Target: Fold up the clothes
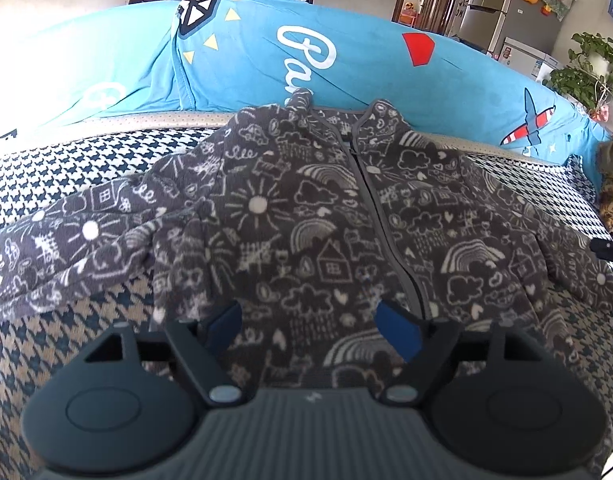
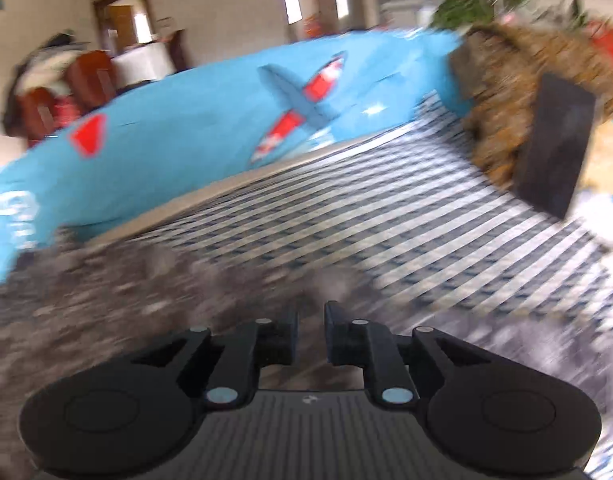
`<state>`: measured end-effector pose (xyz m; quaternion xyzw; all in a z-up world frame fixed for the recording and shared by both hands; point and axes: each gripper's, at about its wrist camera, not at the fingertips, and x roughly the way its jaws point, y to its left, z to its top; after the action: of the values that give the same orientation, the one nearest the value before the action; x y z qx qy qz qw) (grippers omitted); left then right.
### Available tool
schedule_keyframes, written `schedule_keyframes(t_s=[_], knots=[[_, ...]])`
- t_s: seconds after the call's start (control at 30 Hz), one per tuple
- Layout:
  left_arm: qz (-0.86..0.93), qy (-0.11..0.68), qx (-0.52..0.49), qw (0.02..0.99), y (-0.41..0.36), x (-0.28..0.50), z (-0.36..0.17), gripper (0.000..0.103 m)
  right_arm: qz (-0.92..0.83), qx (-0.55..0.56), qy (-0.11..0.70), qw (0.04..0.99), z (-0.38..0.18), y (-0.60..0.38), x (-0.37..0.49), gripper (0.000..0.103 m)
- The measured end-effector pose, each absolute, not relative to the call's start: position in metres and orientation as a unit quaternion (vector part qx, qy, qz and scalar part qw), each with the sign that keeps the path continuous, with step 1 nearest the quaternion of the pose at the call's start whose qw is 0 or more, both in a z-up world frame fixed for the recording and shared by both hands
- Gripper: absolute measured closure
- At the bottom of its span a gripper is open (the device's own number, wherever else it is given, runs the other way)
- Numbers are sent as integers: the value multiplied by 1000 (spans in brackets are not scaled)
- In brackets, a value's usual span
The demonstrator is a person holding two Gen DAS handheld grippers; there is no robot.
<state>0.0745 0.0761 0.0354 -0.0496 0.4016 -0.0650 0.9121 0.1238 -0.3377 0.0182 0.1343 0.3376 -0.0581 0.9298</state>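
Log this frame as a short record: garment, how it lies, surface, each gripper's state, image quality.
garment: grey fleece zip jacket with white doodle print
layout: spread front-up, zip closed, collar toward the blue cushion, one sleeve stretched out sideways
surface: houndstooth cover
left gripper: open, above the jacket's hem, nothing held
right gripper: fingers nearly closed, over the jacket's edge; grip on fabric cannot be told
image quality: left wrist view sharp, right wrist view motion-blurred

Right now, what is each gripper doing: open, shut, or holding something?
Left gripper: open, poised over the grey patterned jacket, gripping nothing.
Right gripper: fingers nearly together, nothing visibly held; blurred picture.
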Motion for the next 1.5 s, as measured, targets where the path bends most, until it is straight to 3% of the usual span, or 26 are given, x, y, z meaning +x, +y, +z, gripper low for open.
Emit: schedule_keyframes(t_s=[0.23, 0.33, 0.53, 0.57, 0.6, 0.63, 0.73, 1.0, 1.2, 1.5], knots=[[-53, 385, -28, 921, 80, 50, 33, 20, 71, 184, 353, 914, 11, -291, 99, 55], [-55, 380, -33, 923, 83, 44, 33, 19, 88, 180, 368, 908, 2, -272, 93, 48], [-56, 381, -52, 922, 92, 31, 31, 19, 107, 133, 398, 901, -18, -244, 90, 49], [-54, 381, -50, 922, 93, 29, 29, 18, 109, 121, 400, 902, -20, -240, 89, 53], [-50, 382, -47, 922, 94, 27, 28, 18, 107, 105, 404, 903, -23, -236, 89, 78], [-45, 384, -44, 921, 95, 26, 25, 17, 102, 89, 407, 903, -25, -234, 88, 90], [-23, 401, -41, 915, 102, 25, 16, 17, 83, 85, 400, 909, -26, -236, 84, 95], [14, 416, -50, 908, 131, 6, 4, 13, 5, 118, 385, 915, -26, -247, 70, 96], [50, 423, -36, 904, 145, -10, 1, 12, -10, 154, 379, 912, -20, -267, 55, 87], [6, 402, -63, 914, 148, -33, 11, 13, -10, 184, 361, 914, -9, -281, -3, 81]])
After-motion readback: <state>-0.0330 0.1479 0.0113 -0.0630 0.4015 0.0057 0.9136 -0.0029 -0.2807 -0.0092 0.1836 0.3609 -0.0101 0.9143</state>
